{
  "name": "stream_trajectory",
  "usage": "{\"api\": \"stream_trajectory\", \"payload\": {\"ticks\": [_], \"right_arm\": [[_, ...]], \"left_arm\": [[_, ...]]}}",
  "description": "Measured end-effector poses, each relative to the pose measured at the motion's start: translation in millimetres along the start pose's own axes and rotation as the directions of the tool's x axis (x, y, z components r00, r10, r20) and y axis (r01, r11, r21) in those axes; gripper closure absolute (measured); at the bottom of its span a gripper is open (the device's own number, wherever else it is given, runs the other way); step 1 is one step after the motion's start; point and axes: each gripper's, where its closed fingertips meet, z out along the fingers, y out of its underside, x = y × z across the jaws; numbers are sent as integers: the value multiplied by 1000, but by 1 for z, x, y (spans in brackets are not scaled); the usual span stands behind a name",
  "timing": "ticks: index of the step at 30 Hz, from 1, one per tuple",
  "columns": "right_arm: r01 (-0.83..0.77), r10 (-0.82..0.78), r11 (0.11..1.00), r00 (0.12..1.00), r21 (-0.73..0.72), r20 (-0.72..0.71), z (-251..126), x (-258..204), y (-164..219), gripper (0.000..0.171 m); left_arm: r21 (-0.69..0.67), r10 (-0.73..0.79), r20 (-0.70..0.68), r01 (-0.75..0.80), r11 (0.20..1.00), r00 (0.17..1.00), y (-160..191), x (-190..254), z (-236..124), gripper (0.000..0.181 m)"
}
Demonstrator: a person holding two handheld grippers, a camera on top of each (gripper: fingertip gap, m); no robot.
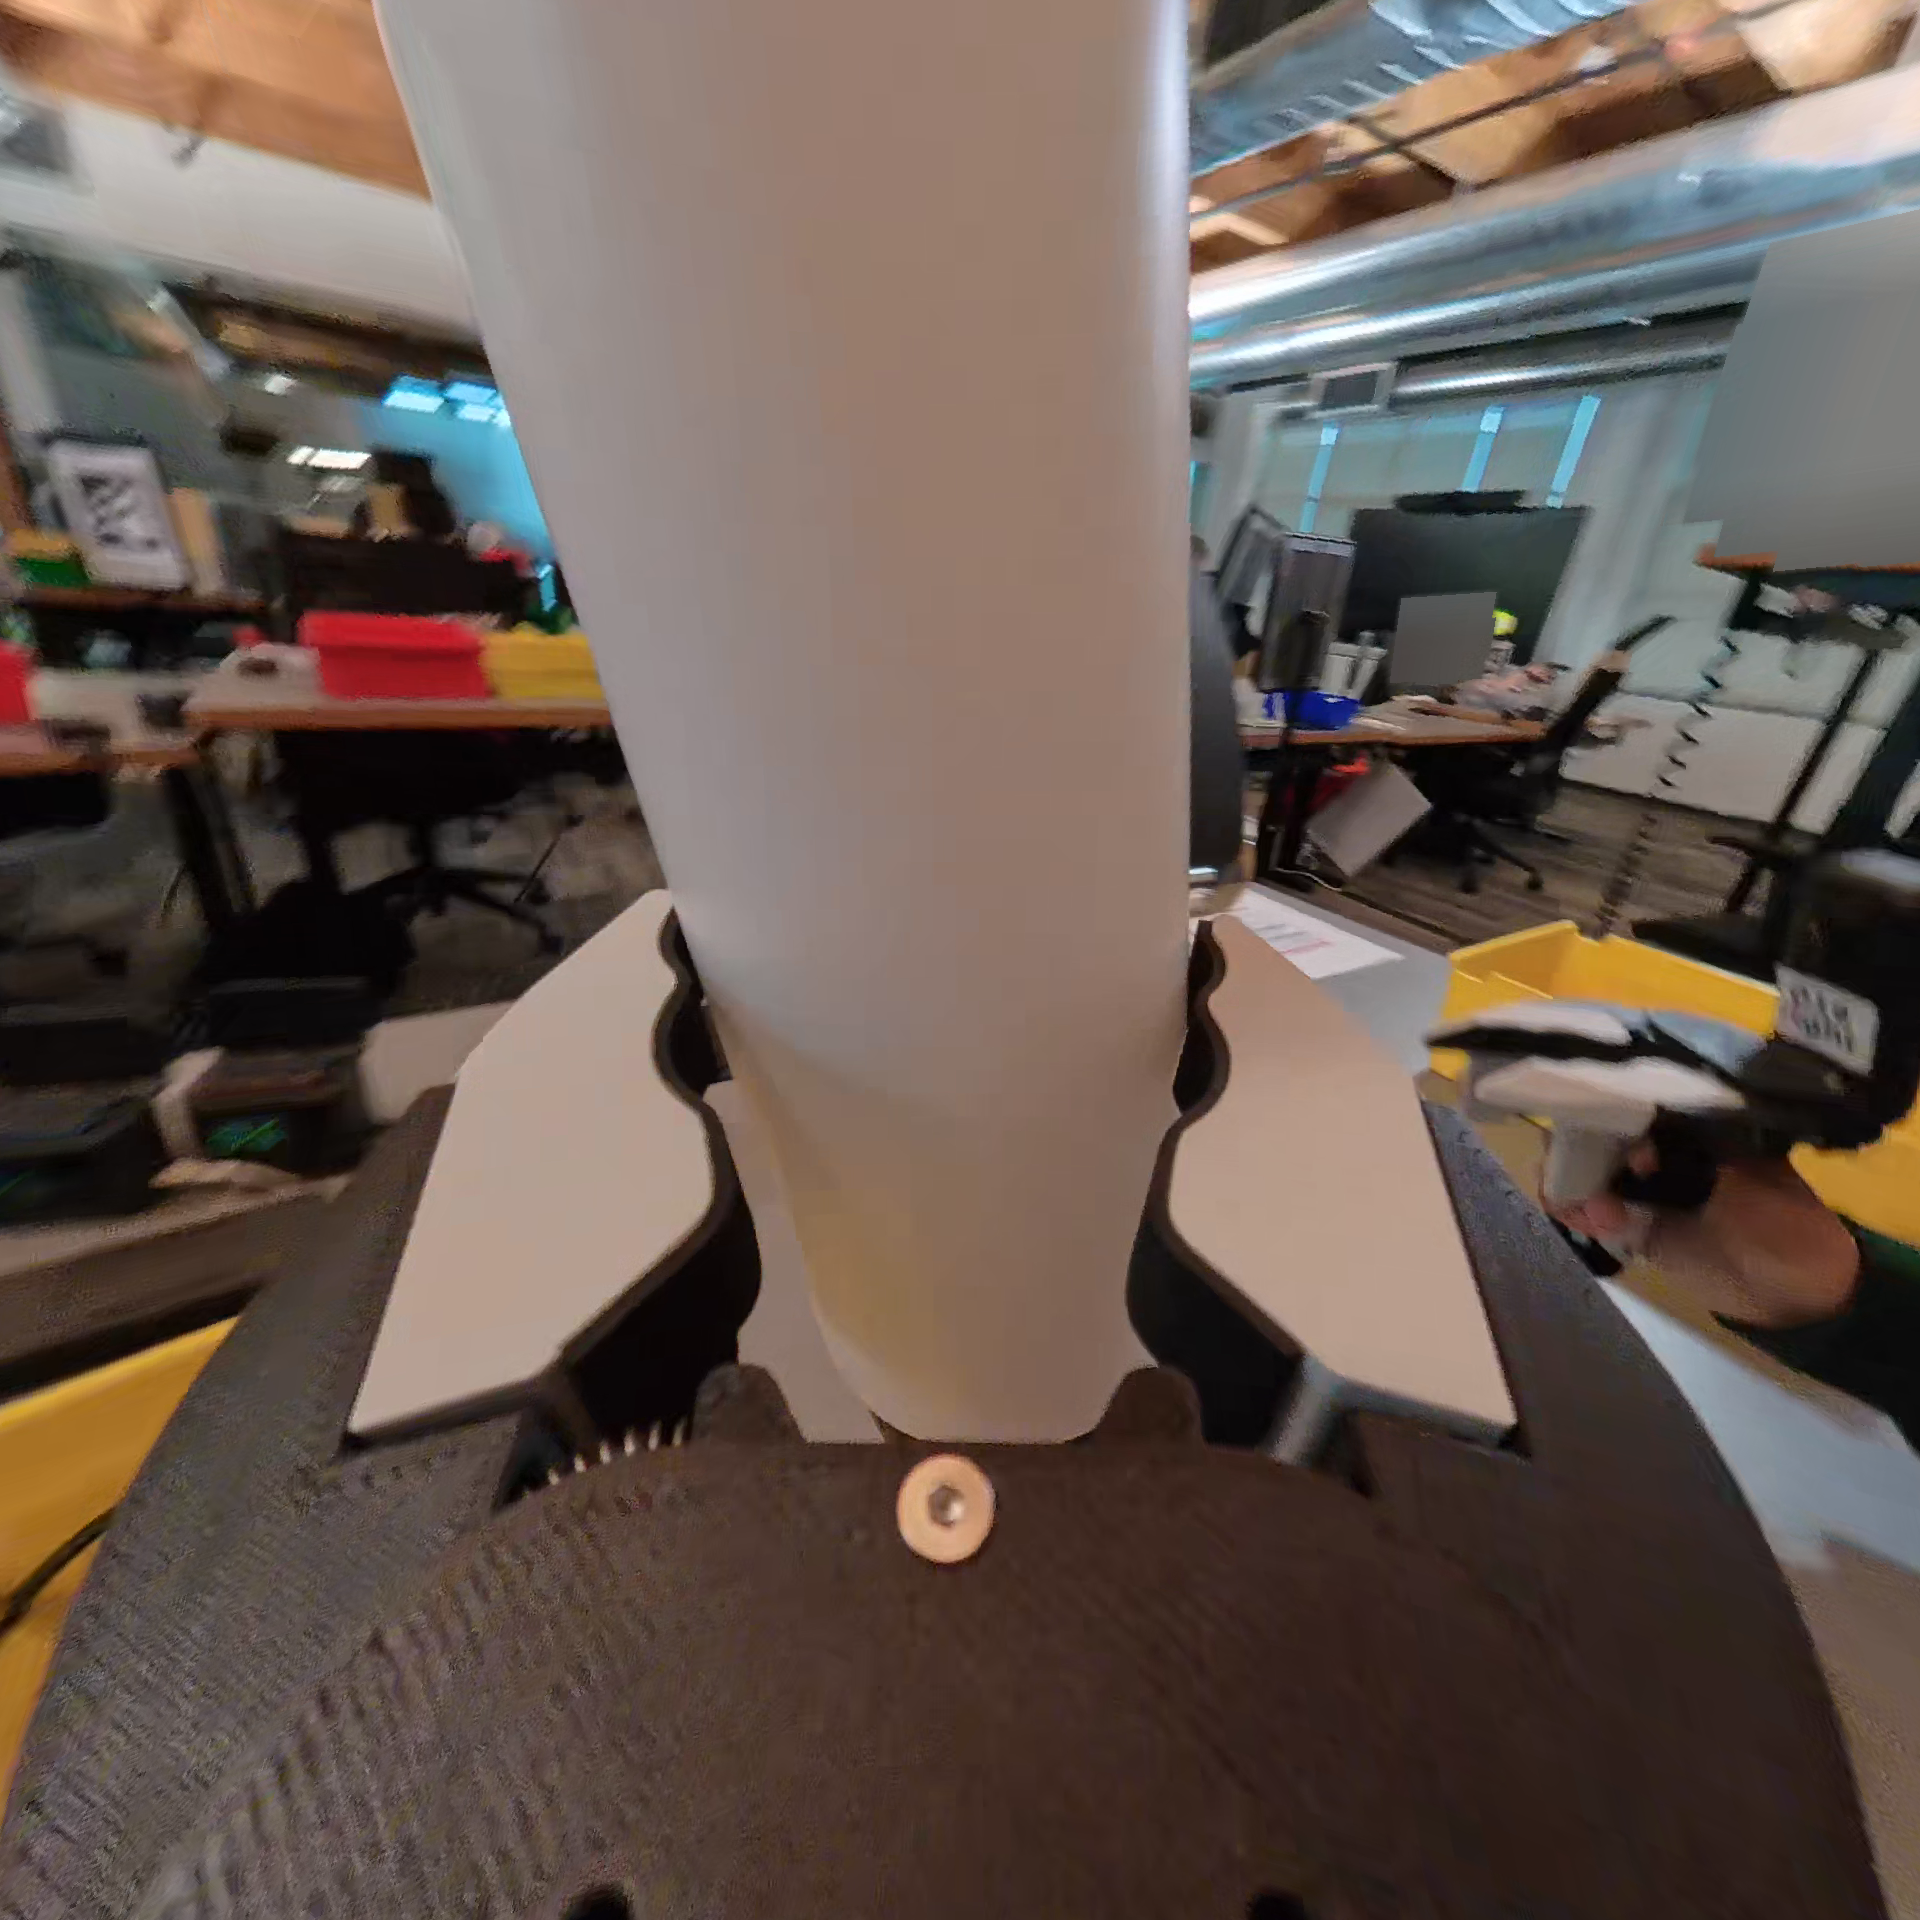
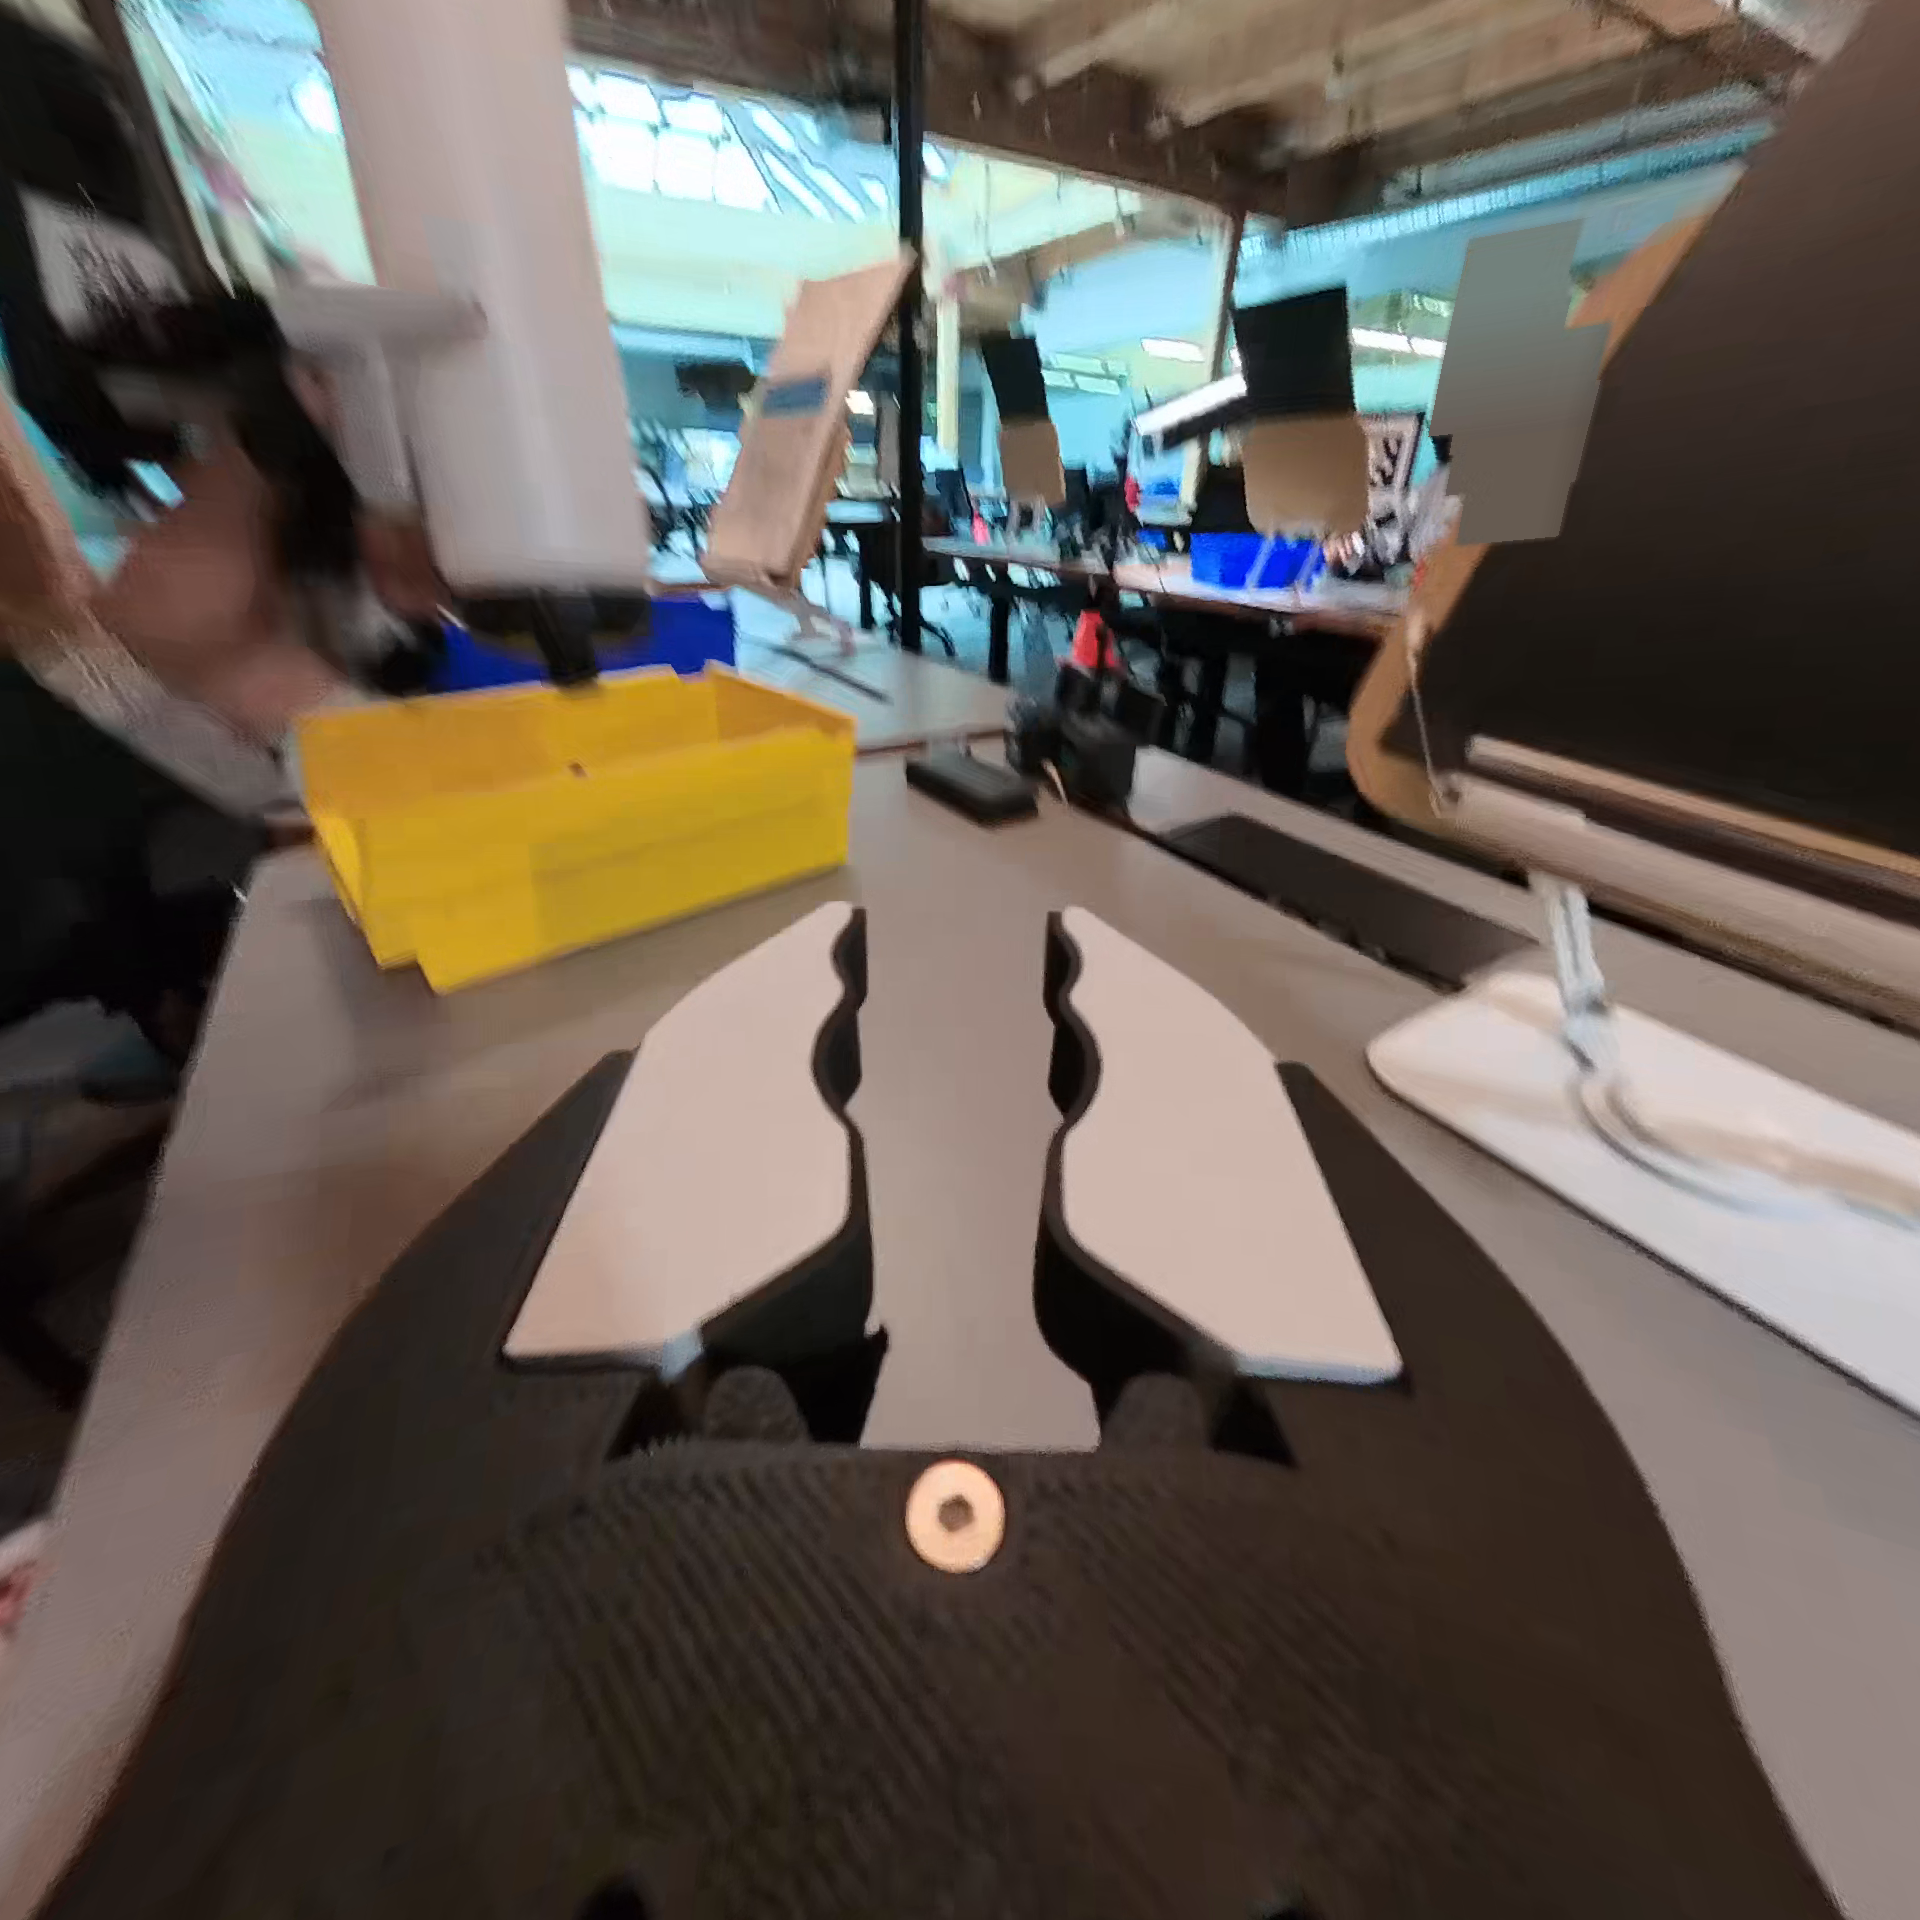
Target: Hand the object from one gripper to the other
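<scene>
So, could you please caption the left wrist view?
Left gripper clamps a white tube; right gripper waits beside it.

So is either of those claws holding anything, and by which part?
The left gripper grips a white tube near its lower end. The right gripper holds nothing.

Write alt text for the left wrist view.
The left gripper clamps a tall white tube that rises out of frame. At the right edge, a hand holds the right gripper, empty, in front of a yellow bin. A blurred office lies behind.
</scene>
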Motion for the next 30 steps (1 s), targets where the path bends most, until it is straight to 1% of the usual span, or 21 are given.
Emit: {"api": "stream_trajectory", "payload": {"ticks": [1, 2, 4, 5, 6, 7, 8, 9, 11, 15, 17, 20, 21, 25, 29, 30], "right_arm": [[-14, 13, 999, 1000, 38, 27, 5, -4, -13, 135], [-34, 30, 997, 998, 71, 57, 8, -8, -24, 132], [-73, 58, 988, 992, 134, 114, 9, -15, -47, 126], [-88, 64, 983, 986, 159, 151, 7, -20, -58, 115], [-98, 66, 981, 981, 167, 184, 5, -25, -67, 100], [-98, 65, 982, 977, 160, 202, 3, -27, -72, 85], [-91, 60, 985, 977, 148, 204, 0, -27, -75, 73], [-84, 56, 987, 978, 136, 200, -3, -27, -76, 66], [-81, 56, 990, 978, 117, 202, -12, -29, -76, 59], [-51, 38, 997, 982, 61, 187, -26, -33, -69, 57], [-17, 10, 999, 986, 38, 165, -31, -34, -65, 60], [-11, 10, 1000, 989, 9, 146, -39, -36, -61, 68], [-13, 13, 1000, 989, 1, 144, -41, -37, -59, 73], [-3, 4, 1000, 994, -10, 111, -47, -37, -55, 75], [-38, 39, 999, 993, -9, 113, -48, -36, -54, 76], [-46, 47, 999, 993, -4, 112, -49, -34, -56, 76]], "left_arm": [[28, 52, -27, -52, 998, 998, 11, 24, 14, 92], [57, 109, -23, -107, 993, 994, 24, 44, 27, 93], [32, 185, -54, -184, 982, 981, 60, 87, 50, 93], [8, 201, -83, -201, 980, 976, 77, 107, 61, 93], [-8, 207, -110, -209, 978, 972, 92, 126, 70, 93], [-12, 198, -140, -202, 979, 970, 102, 142, 77, 93], [-21, 188, -180, -195, 981, 965, 112, 159, 83, 93], [-34, 184, -215, -196, 980, 959, 121, 173, 88, 93], [-48, 190, -269, -210, 976, 944, 135, 197, 94, 93], [-56, 184, -370, -220, 974, 911, 151, 235, 103, 93], [-53, 217, -412, -261, 964, 885, 158, 251, 106, 93], [-34, 242, -467, -291, 956, 850, 163, 271, 107, 93], [-29, 242, -482, -292, 956, 842, 164, 276, 107, 93], [-17, 228, -513, -275, 961, 827, 169, 286, 107, 93], [-7, 196, -545, -239, 971, 815, 168, 287, 103, 92], [4, 183, -541, -215, 977, 821, 166, 285, 102, 86]]}}
